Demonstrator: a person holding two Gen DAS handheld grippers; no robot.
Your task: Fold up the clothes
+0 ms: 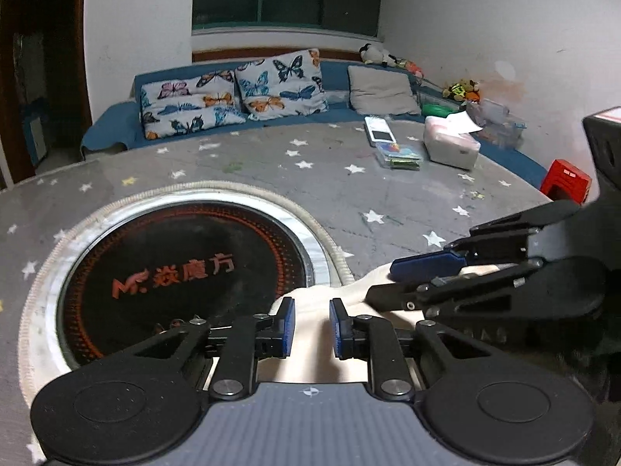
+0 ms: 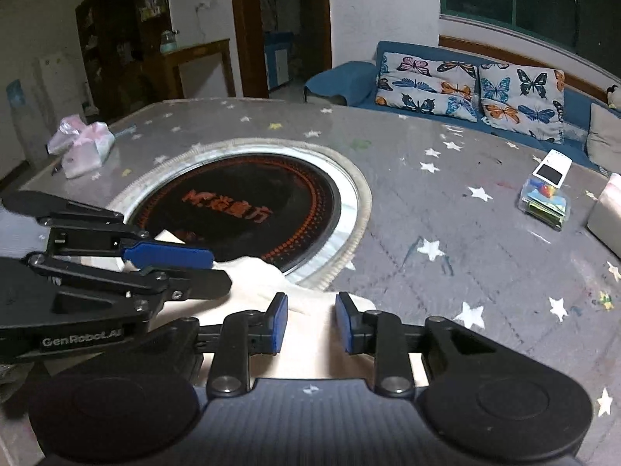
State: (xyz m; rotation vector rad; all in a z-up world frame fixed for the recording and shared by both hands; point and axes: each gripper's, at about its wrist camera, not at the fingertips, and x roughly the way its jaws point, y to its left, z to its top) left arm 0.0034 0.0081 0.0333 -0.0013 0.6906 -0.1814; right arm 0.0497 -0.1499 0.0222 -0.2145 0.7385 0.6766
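A cream garment (image 1: 310,334) lies bunched at the near edge of the grey star-patterned table (image 1: 271,171), partly over the round black cooktop (image 1: 182,272). My left gripper (image 1: 312,324) is open, its blue pads on either side of the cloth without pinching it. My right gripper (image 1: 388,279) comes in from the right, just above the cloth. In the right wrist view the right gripper (image 2: 310,320) is open over the garment (image 2: 306,334), and the left gripper (image 2: 221,268) reaches in from the left, close beside it.
A tissue box (image 1: 450,143), a clear box of coloured items (image 1: 398,153) and a white device (image 1: 378,130) sit at the table's far right. Pink plastic bags (image 2: 81,145) lie at the far left. A blue sofa with butterfly pillows (image 1: 233,97) stands behind; a red stool (image 1: 566,180) is at the right.
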